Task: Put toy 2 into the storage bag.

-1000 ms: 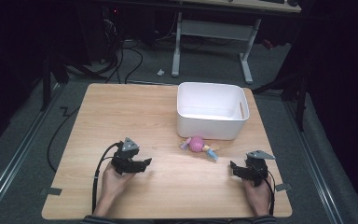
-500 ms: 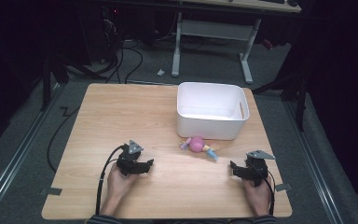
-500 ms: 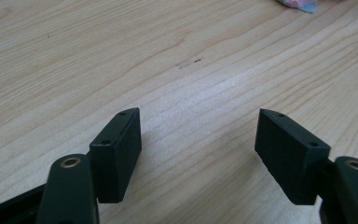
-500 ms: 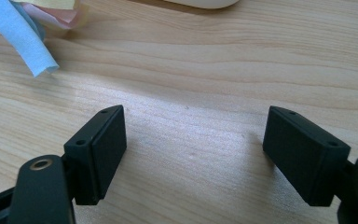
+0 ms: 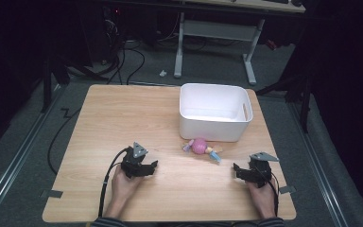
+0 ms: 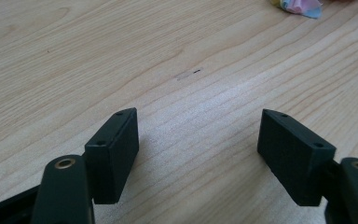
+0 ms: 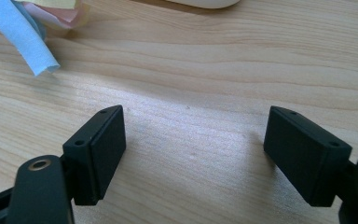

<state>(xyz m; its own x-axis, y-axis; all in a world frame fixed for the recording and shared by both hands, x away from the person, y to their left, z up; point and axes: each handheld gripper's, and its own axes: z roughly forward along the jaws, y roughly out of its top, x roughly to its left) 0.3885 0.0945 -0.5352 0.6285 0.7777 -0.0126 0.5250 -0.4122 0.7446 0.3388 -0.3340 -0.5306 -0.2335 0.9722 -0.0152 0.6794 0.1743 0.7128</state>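
- A small pink toy (image 5: 199, 146) with pastel streamers lies on the wooden counter (image 5: 123, 118), just in front of the white bin (image 5: 215, 112), near its front wall.
- The bin sits toward the far right of the counter, open side up.
- Left tongs (image 5: 147, 168), held in the left hand (image 5: 123, 187), sit low over the counter, to the left of the toy and nearer the person; jaws spread wide, nothing between them but bare wood.
- In the left gripper view, a scrap of the toy's streamer peeks in at the top right.
- Right tongs (image 5: 238, 170), in the right hand (image 5: 261, 198), sit to the toy's right, jaws likewise wide apart and empty.
- In the right gripper view, a blue streamer (image 7: 21, 35) curls at the upper left.
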